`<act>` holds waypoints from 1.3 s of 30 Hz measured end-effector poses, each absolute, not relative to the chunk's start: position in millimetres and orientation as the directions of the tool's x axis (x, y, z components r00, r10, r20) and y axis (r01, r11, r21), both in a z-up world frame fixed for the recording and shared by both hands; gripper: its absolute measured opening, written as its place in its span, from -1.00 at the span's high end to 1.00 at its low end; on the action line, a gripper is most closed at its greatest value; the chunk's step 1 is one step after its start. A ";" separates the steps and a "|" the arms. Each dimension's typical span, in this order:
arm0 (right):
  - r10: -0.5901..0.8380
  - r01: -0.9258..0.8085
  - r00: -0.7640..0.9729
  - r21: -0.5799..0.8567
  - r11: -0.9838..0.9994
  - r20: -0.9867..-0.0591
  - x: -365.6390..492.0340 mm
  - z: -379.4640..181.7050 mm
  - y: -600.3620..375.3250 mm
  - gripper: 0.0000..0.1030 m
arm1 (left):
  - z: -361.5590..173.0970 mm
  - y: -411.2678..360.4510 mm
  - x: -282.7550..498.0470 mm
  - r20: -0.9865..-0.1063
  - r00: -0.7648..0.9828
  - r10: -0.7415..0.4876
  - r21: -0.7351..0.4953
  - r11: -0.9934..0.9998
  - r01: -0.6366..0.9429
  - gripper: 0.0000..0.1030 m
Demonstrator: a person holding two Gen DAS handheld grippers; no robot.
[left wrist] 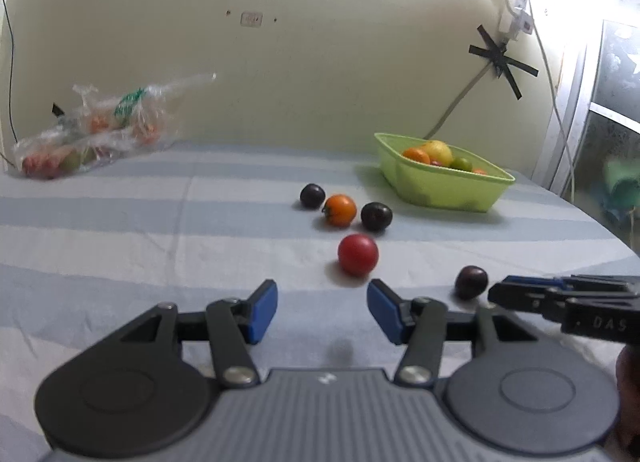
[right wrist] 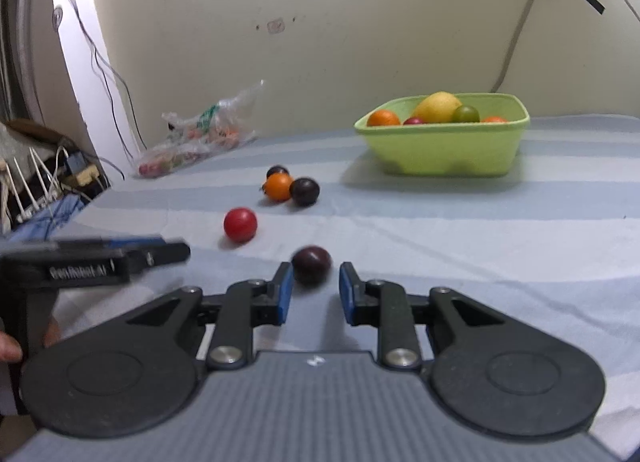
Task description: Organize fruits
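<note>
Five loose fruits wait on the striped cloth (left wrist: 120,230). Left gripper (left wrist: 322,308) gapes empty before the red fruit (left wrist: 357,254); centre it, then squeeze gently. Right gripper (right wrist: 311,294) stands narrowly parted, empty, facing the dark plum (right wrist: 311,263). Rightmost, the green tub (right wrist: 440,150) holds a lemon, oranges and a green fruit.

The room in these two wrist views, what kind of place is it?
Probably a home room, with a table or bed under a blue-and-white striped cloth. Signs: a lime-green plastic basin of fruit, a crumpled clear plastic bag, and cables taped to the cream painted wall.
</note>
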State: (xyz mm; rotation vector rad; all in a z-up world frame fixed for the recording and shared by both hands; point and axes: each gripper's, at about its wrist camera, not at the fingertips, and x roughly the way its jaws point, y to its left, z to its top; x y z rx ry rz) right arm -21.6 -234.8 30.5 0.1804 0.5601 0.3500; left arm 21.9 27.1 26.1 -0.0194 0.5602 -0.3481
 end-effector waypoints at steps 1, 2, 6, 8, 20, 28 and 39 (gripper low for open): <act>0.371 -0.275 0.792 0.260 0.926 -0.485 -22.4 30.8 -234.1 0.44 | 25.2 25.5 21.2 -0.518 0.787 -0.334 -0.108 0.939 0.326 -0.02; 0.369 -0.272 0.791 0.259 0.927 -0.488 -22.1 29.9 -233.3 0.44 | 25.3 23.7 20.5 -0.516 0.787 -0.339 -0.102 0.936 0.336 -0.02; 0.358 -0.257 0.794 0.263 0.930 -0.492 -23.3 27.1 -236.8 0.44 | 25.2 20.7 18.6 -0.509 0.785 -0.354 -0.094 0.929 0.358 -0.02; 0.357 -0.251 0.791 0.269 0.930 -0.497 -20.5 25.8 -237.1 0.44 | 25.4 22.3 18.4 -0.504 0.784 -0.362 -0.104 0.927 0.361 -0.02; 0.356 -0.269 0.780 0.239 0.933 -0.514 -17.4 27.2 -232.3 0.41 | 25.0 24.3 19.0 -0.504 0.777 -0.378 -0.122 0.921 0.369 -0.03; 0.348 -0.281 0.772 0.206 0.937 -0.532 -7.4 27.5 -225.6 0.40 | 24.4 24.4 21.0 -0.512 0.770 -0.381 -0.129 0.920 0.370 -0.03; 0.348 -0.290 0.770 0.191 0.938 -0.535 -4.9 28.5 -221.3 0.43 | 23.0 24.8 23.3 -0.520 0.759 -0.393 -0.142 0.915 0.377 -0.03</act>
